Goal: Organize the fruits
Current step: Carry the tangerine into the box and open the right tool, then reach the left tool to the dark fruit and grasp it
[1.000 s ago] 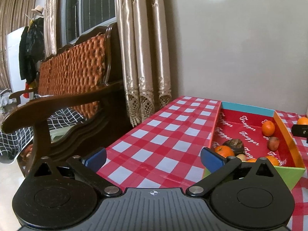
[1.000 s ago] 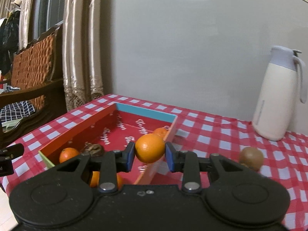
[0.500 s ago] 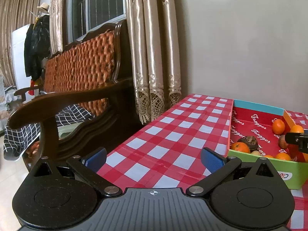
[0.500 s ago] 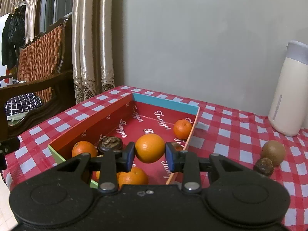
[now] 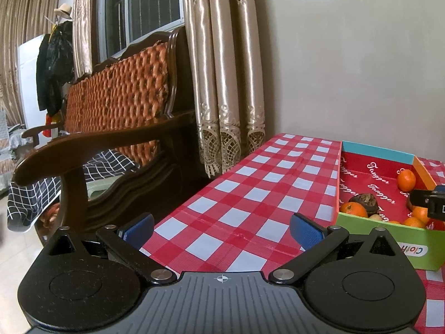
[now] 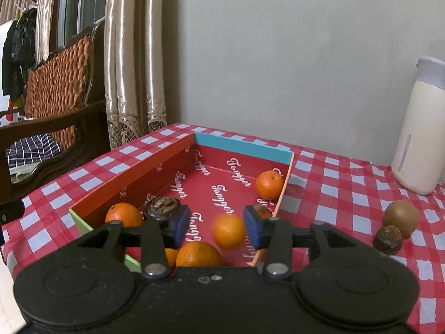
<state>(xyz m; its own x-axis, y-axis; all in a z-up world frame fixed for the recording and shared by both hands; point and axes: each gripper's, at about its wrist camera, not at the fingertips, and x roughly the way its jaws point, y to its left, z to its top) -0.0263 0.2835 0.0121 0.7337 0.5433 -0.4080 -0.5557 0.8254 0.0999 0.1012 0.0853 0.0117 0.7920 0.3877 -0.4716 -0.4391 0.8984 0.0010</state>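
A shallow red-lined box [image 6: 236, 146] sits on the checked tablecloth and holds several oranges and dark fruits. My right gripper [image 6: 217, 226] is open over the box's near end. An orange [image 6: 228, 230] is blurred between its jaws, free of both pads, falling into the box. Another orange [image 6: 269, 184] lies by the box's right wall, one [image 6: 123, 215] by the left wall beside a dark wrinkled fruit [image 6: 162, 206]. My left gripper [image 5: 222, 229] is open and empty over the tablecloth, left of the box [image 5: 378, 154].
A kiwi [image 6: 401, 217] and a small dark fruit [image 6: 387, 240] lie on the cloth right of the box. A cream thermos jug [image 6: 420, 128] stands at the back right. A wooden sofa [image 5: 111, 128] and curtains stand off the table's left edge.
My right gripper has opened and let go of the orange, which is dropping into the box. The left gripper has drawn back and left, staying open.
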